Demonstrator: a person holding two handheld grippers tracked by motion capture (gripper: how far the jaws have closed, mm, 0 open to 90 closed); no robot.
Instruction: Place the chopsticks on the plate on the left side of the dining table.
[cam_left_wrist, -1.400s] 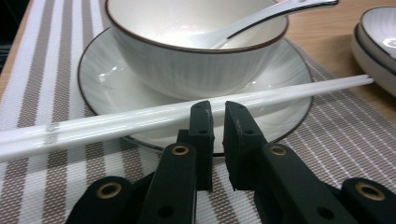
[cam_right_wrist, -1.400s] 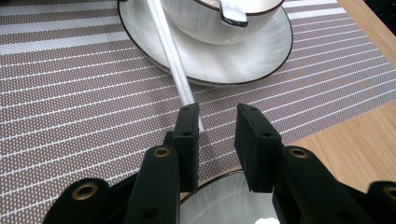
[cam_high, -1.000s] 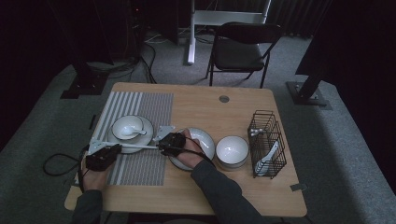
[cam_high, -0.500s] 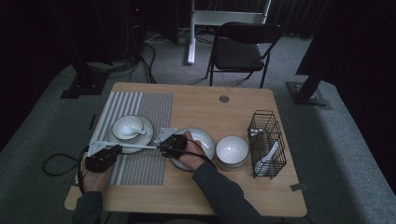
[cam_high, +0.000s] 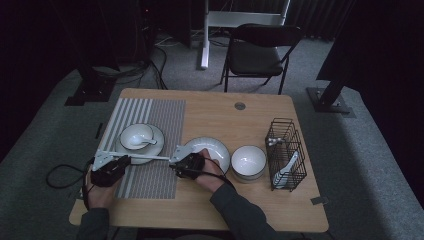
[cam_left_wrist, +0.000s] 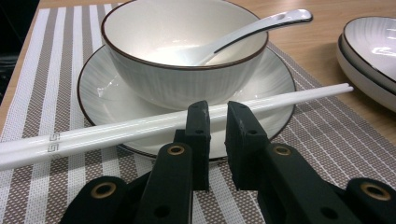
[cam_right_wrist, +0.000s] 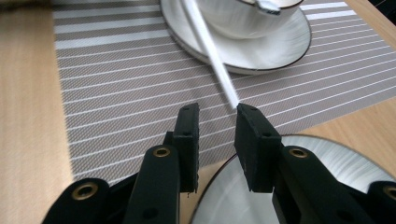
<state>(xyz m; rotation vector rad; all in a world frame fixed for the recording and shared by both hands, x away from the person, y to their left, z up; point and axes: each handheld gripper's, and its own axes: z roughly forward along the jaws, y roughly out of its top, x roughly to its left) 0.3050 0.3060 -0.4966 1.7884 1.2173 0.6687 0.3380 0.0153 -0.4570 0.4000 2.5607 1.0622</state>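
**Place setting nearly laid, chopsticks being let go**

A wooden table (cam_high: 210, 107) in a dark room is carrying a striped placemat (cam_high: 160, 125). One pair of chopsticks (cam_left_wrist: 140, 123) is lying across the plate (cam_left_wrist: 280, 88) under the bowl (cam_left_wrist: 182, 70) and its spoon (cam_left_wrist: 252, 30). The left gripper (cam_left_wrist: 217, 119), jaws just opening, is releasing them; the right gripper (cam_right_wrist: 215, 119) is hanging unclenched and empty beside their tips. Counted: two bowls, two spoons, a second plate stack (cam_high: 207, 150), one wire basket (cam_high: 285, 150). The second setting seems left to do.

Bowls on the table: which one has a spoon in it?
The bowl on the striped placemat, standing on a plate at the left, with a white spoon resting inside. The other bowl, beside the wire basket, is empty.
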